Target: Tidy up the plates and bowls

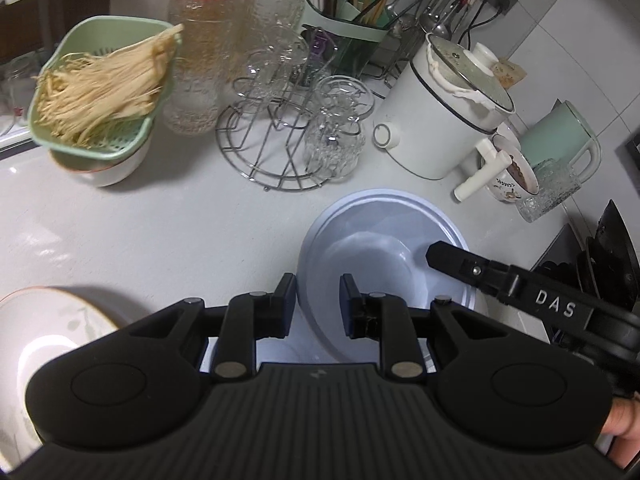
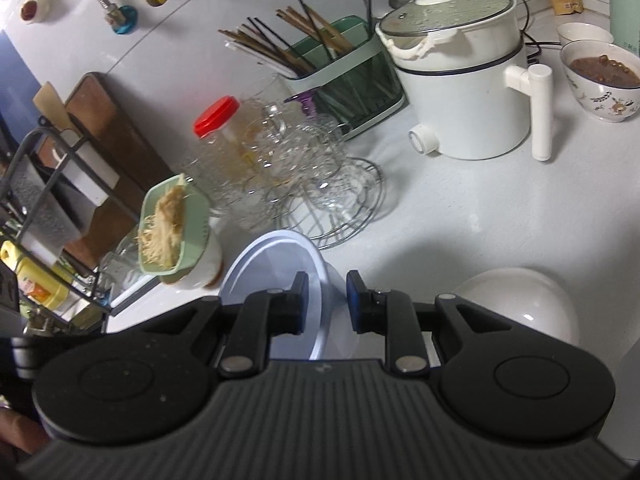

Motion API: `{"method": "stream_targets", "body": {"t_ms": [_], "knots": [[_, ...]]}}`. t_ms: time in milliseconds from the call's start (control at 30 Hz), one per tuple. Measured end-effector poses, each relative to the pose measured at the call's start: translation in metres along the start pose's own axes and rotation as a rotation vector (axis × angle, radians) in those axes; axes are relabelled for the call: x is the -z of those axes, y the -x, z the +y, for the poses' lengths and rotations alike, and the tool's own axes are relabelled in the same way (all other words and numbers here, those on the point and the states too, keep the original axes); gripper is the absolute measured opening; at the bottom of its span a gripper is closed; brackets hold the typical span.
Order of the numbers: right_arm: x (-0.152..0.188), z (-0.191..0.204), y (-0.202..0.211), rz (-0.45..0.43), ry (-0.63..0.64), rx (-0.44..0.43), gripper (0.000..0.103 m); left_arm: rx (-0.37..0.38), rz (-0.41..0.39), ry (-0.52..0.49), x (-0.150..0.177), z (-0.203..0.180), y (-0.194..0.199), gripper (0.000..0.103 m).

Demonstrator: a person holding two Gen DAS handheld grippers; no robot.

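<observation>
Pale-blue plate, left wrist view: the blue plate [image 1: 384, 248] fills the lower centre of the frame, tilted, with a shallow well showing inside its rim.
Left gripper: the left gripper [image 1: 318, 296] straddles the plate's near-left rim, one pad on each side; a gap shows between pads and rim, so I cannot tell whether it bears on the plate.
Right gripper, seen from the left: a black finger marked DAS [image 1: 500, 276] reaches in from the right edge, its tip over the plate's right rim.
Lower left: a white plate with an orange rim [image 1: 48, 320] lies on the white counter [image 1: 160, 232], well apart from the blue one.
Background, left view: a green colander of noodles [image 1: 100, 88] sits on a white bowl [image 1: 112, 168] at upper left; a wire glass rack [image 1: 280, 148] and a white electric pot [image 1: 440, 112] stand behind.

Right wrist view, blue plate: the same plate [image 2: 272, 264] stands edge-on at centre, clear of the counter.
Right gripper: the right gripper [image 2: 327, 300] has its jaws parted around the thin rim; contact is not plain, so its hold cannot be told.
Lower right: an upturned white bowl [image 2: 520, 304] rests on the counter.

Step in hand: likely carrying the blue plate between both grippers toward a stack.
Next move: probably calls for levelling the plate and lowering it gently where it belongs, keeping clear of the glasses.
</observation>
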State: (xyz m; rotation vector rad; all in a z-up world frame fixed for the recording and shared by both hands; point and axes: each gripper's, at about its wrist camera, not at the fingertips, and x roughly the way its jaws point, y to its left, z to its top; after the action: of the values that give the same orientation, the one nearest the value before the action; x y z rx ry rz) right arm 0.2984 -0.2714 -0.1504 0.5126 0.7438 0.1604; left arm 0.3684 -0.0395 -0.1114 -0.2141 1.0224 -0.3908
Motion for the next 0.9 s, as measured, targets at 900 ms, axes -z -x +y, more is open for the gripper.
{"method": "stream_targets", "body": {"t_ms": [900], "knots": [[0.042,0.016,-0.038,0.275,0.097,-0.050,0.024,-0.106,0.089,0.095,0.020,0.032,0.002,0.026]]}}
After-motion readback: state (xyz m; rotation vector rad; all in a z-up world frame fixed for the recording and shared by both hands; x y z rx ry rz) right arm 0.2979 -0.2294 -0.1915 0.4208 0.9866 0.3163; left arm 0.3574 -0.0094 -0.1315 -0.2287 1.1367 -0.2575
